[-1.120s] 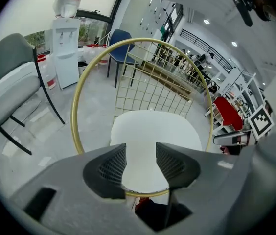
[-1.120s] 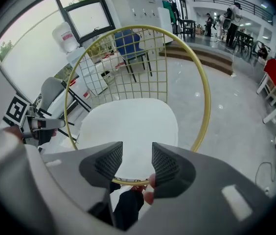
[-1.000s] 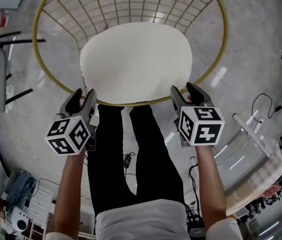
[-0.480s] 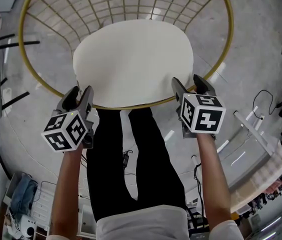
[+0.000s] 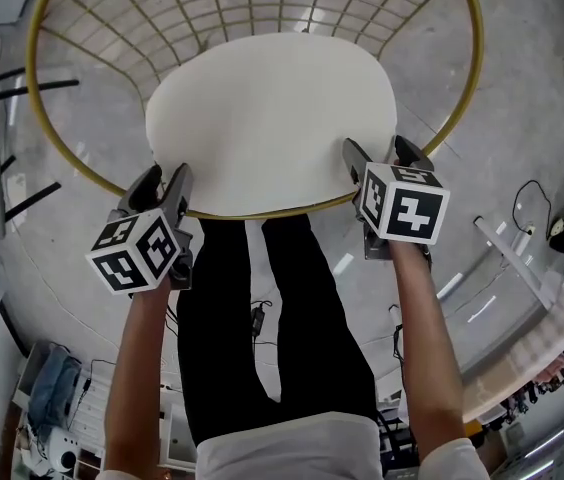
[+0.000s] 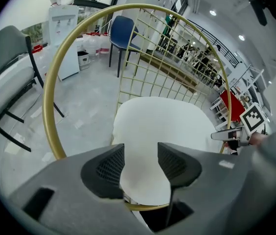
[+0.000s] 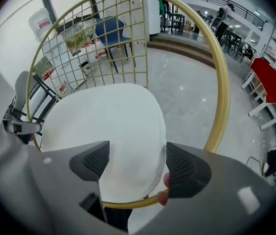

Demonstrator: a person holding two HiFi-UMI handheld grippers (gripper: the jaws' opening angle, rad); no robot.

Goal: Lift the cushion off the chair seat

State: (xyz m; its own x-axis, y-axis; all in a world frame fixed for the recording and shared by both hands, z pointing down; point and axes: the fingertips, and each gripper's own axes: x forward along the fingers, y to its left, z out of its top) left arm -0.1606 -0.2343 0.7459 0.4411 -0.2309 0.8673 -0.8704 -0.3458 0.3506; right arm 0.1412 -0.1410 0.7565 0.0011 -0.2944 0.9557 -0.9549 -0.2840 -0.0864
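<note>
A round white cushion (image 5: pixel 272 118) lies on the seat of a gold wire chair (image 5: pixel 479 58). My left gripper (image 5: pixel 164 181) hovers at the cushion's front left edge, just over the gold rim. Its jaws are opening, and in the left gripper view (image 6: pixel 140 168) the cushion's (image 6: pixel 162 126) near edge shows between the pads, untouched. My right gripper (image 5: pixel 380 158) is at the front right edge with its jaws opening wide. In the right gripper view (image 7: pixel 137 163) the cushion (image 7: pixel 108 131) fills the gap, and the pads stand clear of it.
The person's legs in black trousers (image 5: pixel 262 308) stand right against the chair's front rim. A grey chair (image 6: pixel 6 82), a blue chair (image 6: pixel 123 31) and a water dispenser (image 6: pixel 64 38) stand beyond. A red table (image 7: pixel 275 87) is to the right. Cables lie on the glossy floor.
Both grippers have sunk toward the cushion's front edge, and the chair now looks closer. The right jaws have spread much wider; the left jaws only slightly.
</note>
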